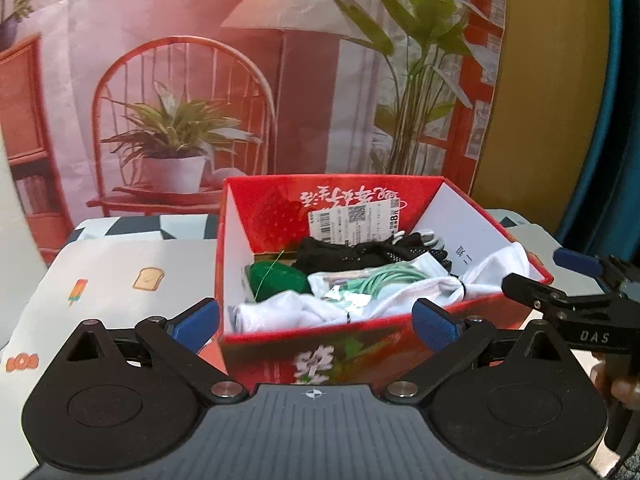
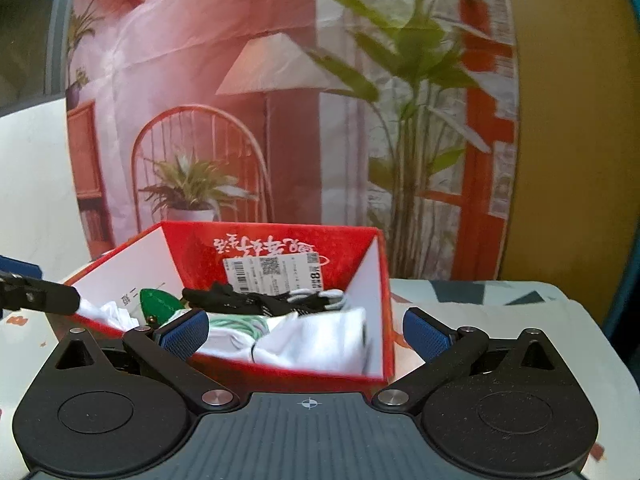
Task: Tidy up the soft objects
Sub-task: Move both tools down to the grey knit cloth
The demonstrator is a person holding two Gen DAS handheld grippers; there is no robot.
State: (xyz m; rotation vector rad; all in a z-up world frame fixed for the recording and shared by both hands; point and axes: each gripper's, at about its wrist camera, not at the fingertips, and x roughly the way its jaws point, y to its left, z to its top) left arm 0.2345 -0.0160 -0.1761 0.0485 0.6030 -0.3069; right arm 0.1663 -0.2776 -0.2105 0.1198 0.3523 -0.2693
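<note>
Both grippers [image 1: 316,326] [image 2: 306,332] spread wide, empty (box [image 1: 360,344] already full): back straight off, don't snag the cloth [image 1: 288,310].

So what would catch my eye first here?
The red box on the table, stuffed with white cloth, black gloves and something green. Behind it hangs a backdrop printed with a chair, lamp and plants. Both grippers, left and right, stand open before the box.
</note>
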